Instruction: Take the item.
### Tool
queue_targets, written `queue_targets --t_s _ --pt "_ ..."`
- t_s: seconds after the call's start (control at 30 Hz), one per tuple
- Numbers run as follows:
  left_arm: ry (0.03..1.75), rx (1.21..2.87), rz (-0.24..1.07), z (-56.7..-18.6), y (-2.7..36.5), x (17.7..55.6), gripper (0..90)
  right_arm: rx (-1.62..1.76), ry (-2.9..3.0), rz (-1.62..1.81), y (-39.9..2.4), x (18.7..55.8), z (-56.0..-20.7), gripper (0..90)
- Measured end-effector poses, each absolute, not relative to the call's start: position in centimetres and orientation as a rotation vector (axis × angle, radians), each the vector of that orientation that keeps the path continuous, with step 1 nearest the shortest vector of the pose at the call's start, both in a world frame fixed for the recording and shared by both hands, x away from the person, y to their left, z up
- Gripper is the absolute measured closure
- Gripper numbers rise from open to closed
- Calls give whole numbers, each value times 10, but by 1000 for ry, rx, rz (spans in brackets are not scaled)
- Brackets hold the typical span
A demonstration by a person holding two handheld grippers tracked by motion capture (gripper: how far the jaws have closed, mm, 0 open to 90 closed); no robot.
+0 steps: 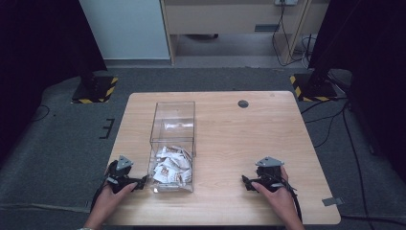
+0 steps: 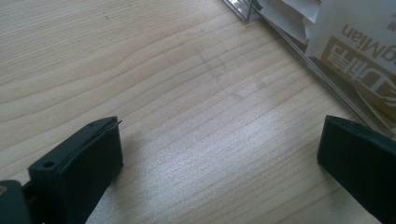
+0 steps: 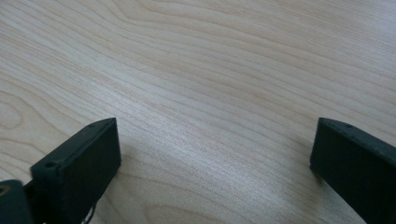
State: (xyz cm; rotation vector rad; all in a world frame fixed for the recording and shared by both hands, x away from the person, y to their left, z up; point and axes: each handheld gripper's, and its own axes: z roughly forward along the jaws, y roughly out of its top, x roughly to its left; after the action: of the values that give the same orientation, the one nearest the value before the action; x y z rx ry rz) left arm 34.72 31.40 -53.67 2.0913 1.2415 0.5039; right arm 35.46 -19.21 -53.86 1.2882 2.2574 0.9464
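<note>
Two hands rest handheld grippers on the near edge of a wooden table (image 1: pixel 230 129).

High view: left gripper (image 1: pixel 142 181) sits just beside a clear plastic box (image 1: pixel 173 139) of paper sachets (image 1: pixel 170 167); right gripper (image 1: pixel 244 181) is well apart. Left gripper view: jaws wide, box corner beyond the right fingertip (image 2: pixel 355 154). Right gripper view: jaws wide over bare wood.

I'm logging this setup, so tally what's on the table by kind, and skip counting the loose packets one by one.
Clear plastic box: 1
Pile of white and tan packets inside the box's near end: 1 pile, too jumbled to count singly
Handheld tools: 2, the left tool and the right tool, both open and resting on the table
Total: 4
</note>
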Motion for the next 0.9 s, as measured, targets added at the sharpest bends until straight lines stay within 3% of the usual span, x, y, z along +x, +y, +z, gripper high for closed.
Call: queue_targets --t_s 0.23,0.9 --pt "1242 2090 505 -537 314 347 0 1268 2289 986 -189 352 -532 139" --pt "1243 2089 506 -537 314 347 0 1075 2337 1086 -137 352 -470 222"
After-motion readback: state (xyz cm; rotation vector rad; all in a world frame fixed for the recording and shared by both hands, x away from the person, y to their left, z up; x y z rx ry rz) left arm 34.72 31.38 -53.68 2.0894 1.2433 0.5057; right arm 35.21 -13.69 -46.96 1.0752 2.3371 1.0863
